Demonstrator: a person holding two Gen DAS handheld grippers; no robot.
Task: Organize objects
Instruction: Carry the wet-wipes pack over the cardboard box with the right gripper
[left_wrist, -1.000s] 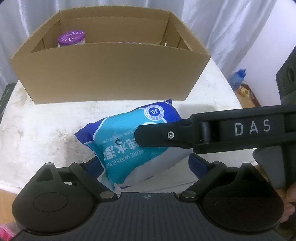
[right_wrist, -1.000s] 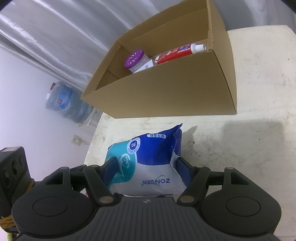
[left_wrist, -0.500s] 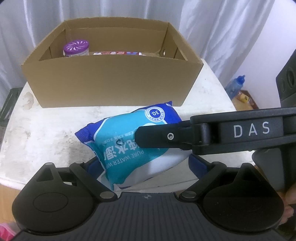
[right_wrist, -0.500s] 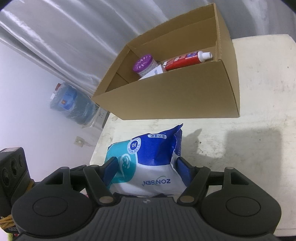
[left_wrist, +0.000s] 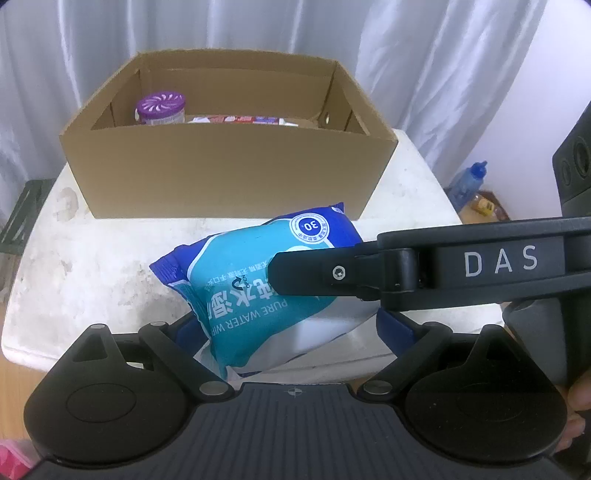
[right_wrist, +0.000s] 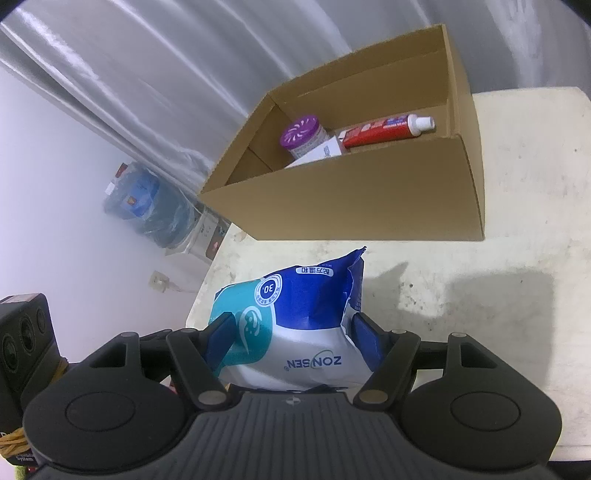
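Note:
A blue and teal pack of wet wipes (left_wrist: 258, 291) hangs just above the white table (left_wrist: 92, 266), in front of an open cardboard box (left_wrist: 229, 173). My left gripper (left_wrist: 290, 326) has the pack between its fingers, and both blue pads lie against the pack's sides. My right gripper (right_wrist: 291, 332) is shut on the same pack (right_wrist: 295, 321), one pad on each side. In the left wrist view, a right finger (left_wrist: 314, 273) crosses over the pack from the right.
Inside the box (right_wrist: 369, 192) are a purple-lidded jar (right_wrist: 301, 136), a red toothpaste tube (right_wrist: 384, 129) and a white carton (right_wrist: 317, 153). Beyond the table's left edge stand water bottles (right_wrist: 151, 206). Curtains hang behind the box.
Both grippers have risen a little with the pack held between them. The box now sits lower and farther off in both views, showing more of its inside. Neither grip has changed.

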